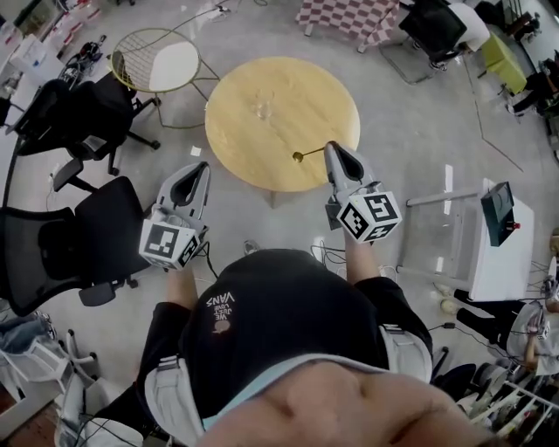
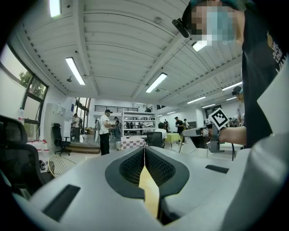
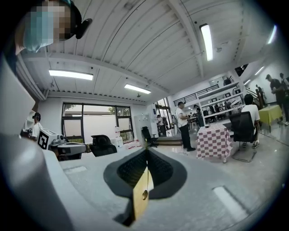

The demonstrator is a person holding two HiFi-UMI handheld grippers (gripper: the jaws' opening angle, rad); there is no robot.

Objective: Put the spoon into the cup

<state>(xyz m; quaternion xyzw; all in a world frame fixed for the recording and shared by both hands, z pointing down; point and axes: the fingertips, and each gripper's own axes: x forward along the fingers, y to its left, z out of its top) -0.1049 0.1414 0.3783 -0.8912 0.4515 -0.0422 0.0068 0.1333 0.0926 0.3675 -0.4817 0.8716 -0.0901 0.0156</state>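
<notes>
A clear glass cup stands upright near the middle of the round wooden table. My right gripper hovers over the table's near edge, shut on the handle of a thin gold spoon. The spoon's bowl points left, toward the table's middle and short of the cup. In the right gripper view the jaws are pressed together, with the handle end showing between them. My left gripper is off the table's near-left edge, shut with nothing in it.
Black office chairs stand at the left and a round wire side table at the far left. A white cart is on the right, a checkered table behind. People stand far off in the room.
</notes>
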